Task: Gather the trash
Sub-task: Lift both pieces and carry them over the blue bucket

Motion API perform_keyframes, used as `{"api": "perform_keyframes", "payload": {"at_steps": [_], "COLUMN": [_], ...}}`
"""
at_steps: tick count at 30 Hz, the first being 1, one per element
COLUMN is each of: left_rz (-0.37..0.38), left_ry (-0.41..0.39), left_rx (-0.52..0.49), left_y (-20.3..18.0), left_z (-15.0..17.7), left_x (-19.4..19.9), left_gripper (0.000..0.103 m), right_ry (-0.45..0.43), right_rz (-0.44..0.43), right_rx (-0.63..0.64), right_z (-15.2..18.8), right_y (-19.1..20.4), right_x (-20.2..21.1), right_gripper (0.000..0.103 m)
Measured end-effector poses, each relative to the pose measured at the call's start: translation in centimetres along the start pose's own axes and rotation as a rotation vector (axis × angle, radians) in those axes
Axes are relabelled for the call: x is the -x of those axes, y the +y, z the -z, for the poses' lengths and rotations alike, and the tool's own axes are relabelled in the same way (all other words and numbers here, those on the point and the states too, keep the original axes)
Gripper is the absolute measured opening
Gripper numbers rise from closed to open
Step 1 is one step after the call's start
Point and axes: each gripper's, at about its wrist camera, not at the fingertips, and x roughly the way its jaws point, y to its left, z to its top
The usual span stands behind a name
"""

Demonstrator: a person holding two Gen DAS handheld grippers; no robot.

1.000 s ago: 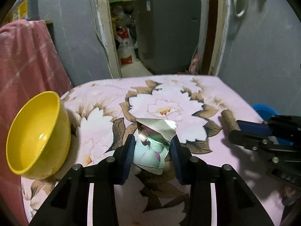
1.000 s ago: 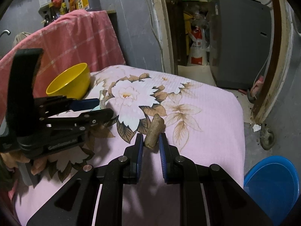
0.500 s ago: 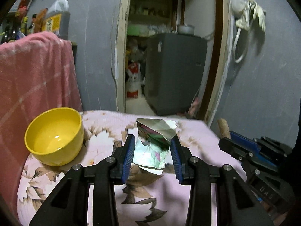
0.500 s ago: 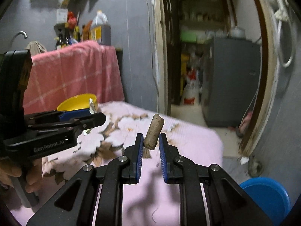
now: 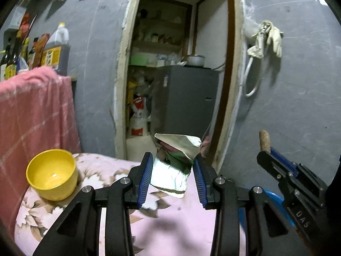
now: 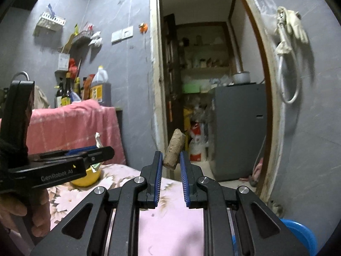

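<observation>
My left gripper (image 5: 172, 170) is shut on a crumpled silvery foil wrapper (image 5: 173, 162) and holds it up in the air above the pink flowered table (image 5: 170, 219). My right gripper (image 6: 169, 166) is shut on a short brown cork-like stub (image 6: 174, 148), also lifted off the table (image 6: 168, 230). In the left wrist view the right gripper (image 5: 268, 155) shows at the right with the stub (image 5: 264, 140) sticking up. In the right wrist view the left gripper (image 6: 100, 151) shows at the left.
A yellow bowl (image 5: 52, 177) stands on the table's left side, next to a pink cloth (image 5: 32, 117). A blue basin (image 6: 300, 234) lies on the floor at the right. An open doorway with a grey fridge (image 5: 187, 100) is ahead.
Both grippers have risen from the table with their pieces still held. The views now tilt up toward the doorway and wall.
</observation>
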Motion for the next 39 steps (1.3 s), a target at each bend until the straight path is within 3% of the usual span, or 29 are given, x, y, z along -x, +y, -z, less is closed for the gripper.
{"api": "perform_keyframes", "payload": {"at_steps": [6, 15, 25, 32, 39], "left_rz": [0.051, 0.161, 0.243, 0.260, 0.275], "left_ry": [-0.019, 0.016, 0.096, 0.166, 0.259], "left_rx": [-0.033, -0.080, -0.104, -0.095, -0.094], "left_y": [-3.4, -8.9, -14.0, -15.7, -17.3], "left_z": [-0.4, -0.3, 1.6, 2.8, 4.4], "left_x": [-0.3, -2.3, -4.7, -6.6, -8.9], "left_gripper": [0.033, 0.034, 0.034, 0.034, 0.034], "right_ry": [-0.057, -0.067, -0.012, 0.038, 0.147], "right_rz": [0.080, 0.221, 0.343, 0.376, 0.381], "right_rx": [-0.005, -0.035, -0.120, -0.184, -0.211], "right_z": [-0.2, 0.5, 2.3, 3.1, 4.0], "right_y": [-2.4, -6.9, -12.1, -14.4, -15.4], "right_x": [2.4, 4.7, 6.9, 7.3, 6.3], "right_gripper": [0.015, 0.015, 0.015, 0.015, 0.016]}}
